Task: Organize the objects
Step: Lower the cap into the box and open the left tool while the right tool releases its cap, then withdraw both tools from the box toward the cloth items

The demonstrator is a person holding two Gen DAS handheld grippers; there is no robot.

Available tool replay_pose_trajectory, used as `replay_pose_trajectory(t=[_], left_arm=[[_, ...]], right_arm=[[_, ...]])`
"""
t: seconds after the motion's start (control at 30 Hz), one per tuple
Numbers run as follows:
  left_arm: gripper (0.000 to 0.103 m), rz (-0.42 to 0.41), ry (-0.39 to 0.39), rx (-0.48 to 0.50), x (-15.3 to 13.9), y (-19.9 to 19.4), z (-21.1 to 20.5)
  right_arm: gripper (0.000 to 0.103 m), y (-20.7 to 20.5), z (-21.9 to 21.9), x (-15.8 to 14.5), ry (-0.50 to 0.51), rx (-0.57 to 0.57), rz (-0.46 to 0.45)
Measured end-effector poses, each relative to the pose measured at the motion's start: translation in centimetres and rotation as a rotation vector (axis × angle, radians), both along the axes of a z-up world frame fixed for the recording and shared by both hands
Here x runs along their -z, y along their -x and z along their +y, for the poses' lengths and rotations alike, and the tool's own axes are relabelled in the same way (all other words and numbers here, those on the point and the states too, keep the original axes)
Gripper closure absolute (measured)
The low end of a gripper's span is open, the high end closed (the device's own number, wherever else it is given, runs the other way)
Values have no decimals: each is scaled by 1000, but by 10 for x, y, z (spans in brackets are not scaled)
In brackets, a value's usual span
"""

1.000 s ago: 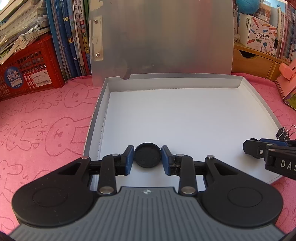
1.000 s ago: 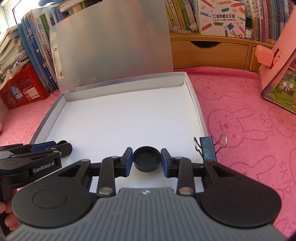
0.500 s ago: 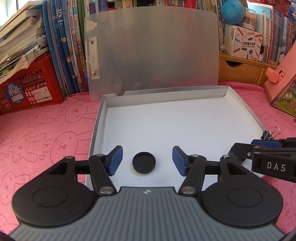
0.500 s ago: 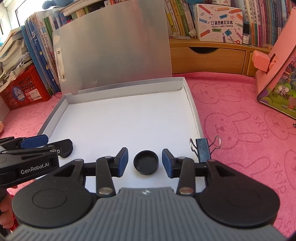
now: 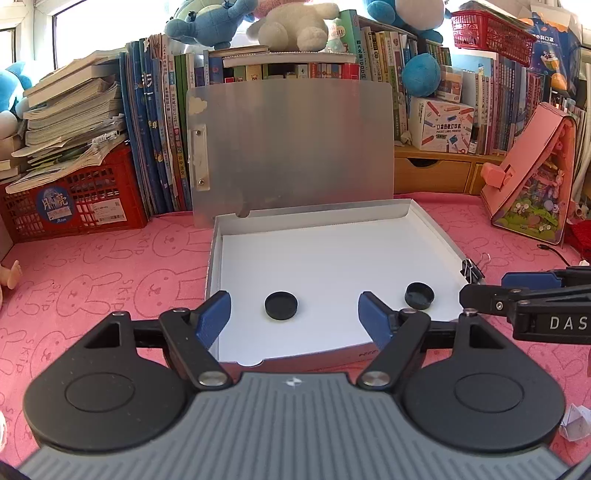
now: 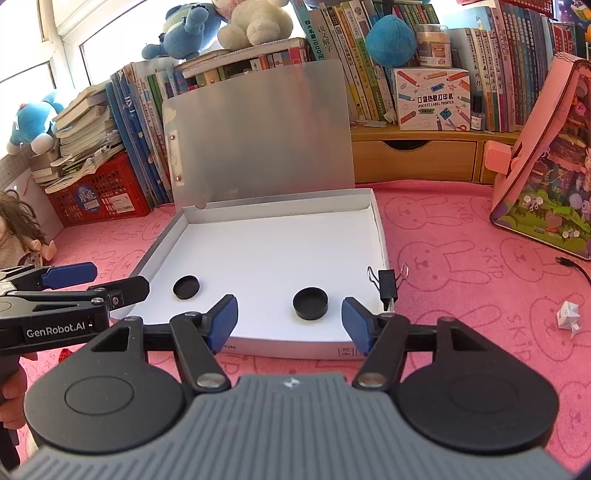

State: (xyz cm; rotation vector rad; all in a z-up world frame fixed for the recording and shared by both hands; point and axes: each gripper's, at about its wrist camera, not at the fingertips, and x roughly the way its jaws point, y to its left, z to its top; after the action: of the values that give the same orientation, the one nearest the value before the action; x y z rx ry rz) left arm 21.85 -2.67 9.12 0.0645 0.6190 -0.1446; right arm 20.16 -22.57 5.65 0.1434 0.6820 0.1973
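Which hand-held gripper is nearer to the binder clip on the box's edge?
Right. The binder clip sits just beyond the right hand-held gripper, beside its right finger. The left hand-held gripper is across the box, at its opposite side.

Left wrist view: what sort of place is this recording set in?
Probably a child's study desk or bedroom at home: crowded bookshelves topped with plush toys, a pink bunny-print tablecloth, and a doll at the edge.
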Motion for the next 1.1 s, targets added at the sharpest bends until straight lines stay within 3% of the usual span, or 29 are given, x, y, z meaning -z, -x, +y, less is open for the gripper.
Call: replay_pose_trajectory(t=[0.47, 0.63, 0.83, 1.1], left_arm=[[15, -76, 27, -6, 10, 112, 27], [15, -49, 79, -5, 22, 142, 33], [13, -23, 102, 33, 34, 170, 30], [12, -9, 103, 26, 41, 187, 32]], right_arm=[[17, 95, -1, 7, 25, -80, -84], [16, 126, 2, 17, 42, -107, -100], [13, 153, 5, 27, 40, -157, -113], [0, 174, 21, 44, 62, -231, -122]])
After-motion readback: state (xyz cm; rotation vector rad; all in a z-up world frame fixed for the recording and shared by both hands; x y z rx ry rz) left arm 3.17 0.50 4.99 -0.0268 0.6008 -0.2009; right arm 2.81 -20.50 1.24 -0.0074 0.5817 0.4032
